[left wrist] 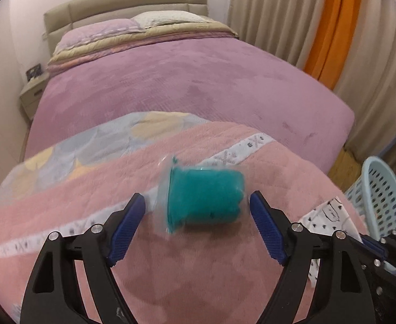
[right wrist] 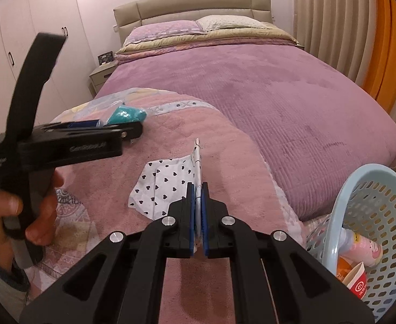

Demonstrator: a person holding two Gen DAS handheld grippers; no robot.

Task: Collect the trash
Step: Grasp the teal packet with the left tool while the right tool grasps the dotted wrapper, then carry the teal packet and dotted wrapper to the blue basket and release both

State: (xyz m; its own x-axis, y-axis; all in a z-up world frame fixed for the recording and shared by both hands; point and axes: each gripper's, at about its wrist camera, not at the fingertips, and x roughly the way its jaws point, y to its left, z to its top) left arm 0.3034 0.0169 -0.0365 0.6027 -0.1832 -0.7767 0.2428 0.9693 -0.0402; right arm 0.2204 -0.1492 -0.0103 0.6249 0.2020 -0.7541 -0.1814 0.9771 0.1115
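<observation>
A teal roll in a clear plastic wrapper (left wrist: 204, 198) lies on the pink blanket (left wrist: 171, 264). My left gripper (left wrist: 196, 210) is open, its blue pads on either side of the roll, apart from it. It shows from the side in the right wrist view (right wrist: 111, 125), with the teal roll (right wrist: 126, 115) just beyond its tips. My right gripper (right wrist: 197, 191) is shut on a white wrapper with black hearts (right wrist: 168, 189) that lies on the blanket; the same wrapper shows at the right in the left wrist view (left wrist: 324, 213).
A light blue perforated basket (right wrist: 333, 216) stands at the right beside the bed, holding a pink bottle (right wrist: 362, 248) and a paper cup (right wrist: 357, 283); it also shows in the left wrist view (left wrist: 384, 197). The purple bedspread (right wrist: 279, 94) stretches back to pillows and headboard.
</observation>
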